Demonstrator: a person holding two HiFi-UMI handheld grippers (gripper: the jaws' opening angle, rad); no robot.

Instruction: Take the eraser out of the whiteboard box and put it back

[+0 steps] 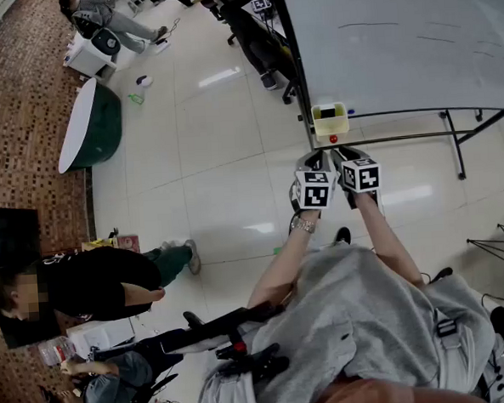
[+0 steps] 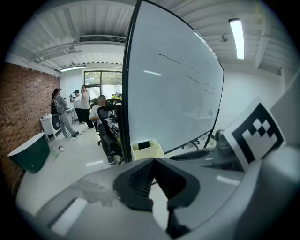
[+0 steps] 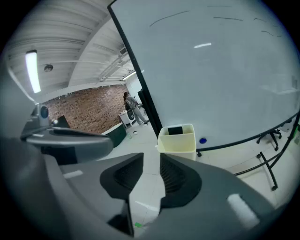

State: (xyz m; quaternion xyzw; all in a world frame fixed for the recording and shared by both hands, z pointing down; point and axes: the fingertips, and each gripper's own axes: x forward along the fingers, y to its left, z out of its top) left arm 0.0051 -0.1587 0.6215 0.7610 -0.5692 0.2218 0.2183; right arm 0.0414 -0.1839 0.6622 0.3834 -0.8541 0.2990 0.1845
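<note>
A pale yellow box point(image 1: 329, 115) hangs at the lower left corner of the whiteboard point(image 1: 395, 34). In the box point(image 2: 146, 150) stands a dark eraser point(image 2: 144, 145), seen also in the right gripper view as the eraser point(image 3: 175, 131) in the box point(image 3: 177, 141). Both grippers are held side by side a short way in front of the box and point down at it. My left gripper point(image 1: 312, 160) point(image 2: 153, 161) is shut with nothing in it. My right gripper point(image 1: 344, 155) point(image 3: 151, 159) is open by a narrow gap, empty.
A red magnet point(image 1: 333, 138) sits just below the box, and a blue one point(image 3: 202, 140) sits on the board beside the box. The whiteboard's stand legs point(image 1: 457, 145) reach over the floor at right. Office chairs point(image 1: 259, 43) stand past the board's left edge. People sit at lower left point(image 1: 112, 282).
</note>
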